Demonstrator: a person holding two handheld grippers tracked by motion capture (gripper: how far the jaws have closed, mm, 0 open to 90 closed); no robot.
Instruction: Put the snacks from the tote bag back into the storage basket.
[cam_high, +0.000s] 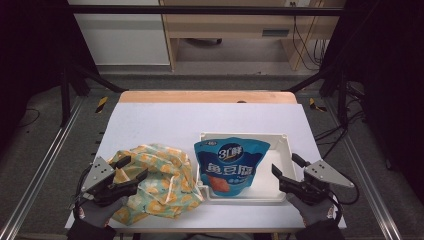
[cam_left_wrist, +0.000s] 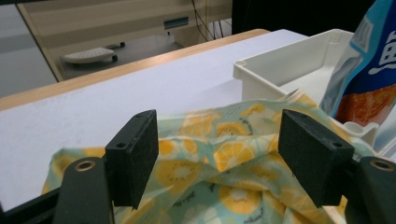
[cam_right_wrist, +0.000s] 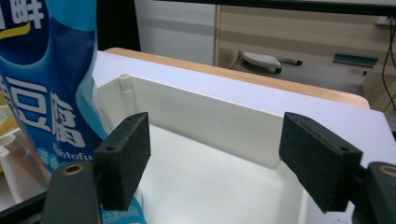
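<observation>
Partly hidden: white tray (cam_high: 280, 172) floor beneath blue pouch (cam_high: 230, 167).

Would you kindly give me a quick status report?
Left gripper open over lemon-print cloth. Right gripper open at white tray. Blue snack pouch in tray. Nothing in the way.

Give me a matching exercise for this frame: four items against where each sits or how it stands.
Items:
1. snack pouch
2. patterned cloth
3. left gripper
4. right gripper

States:
A. open, over the yellow-and-green fabric
B. bunched on the table, left of the tray
C. open, at the tray's right edge
D. lying in the tray

Pairs: 1-D, 2-B, 3-A, 4-C
</observation>
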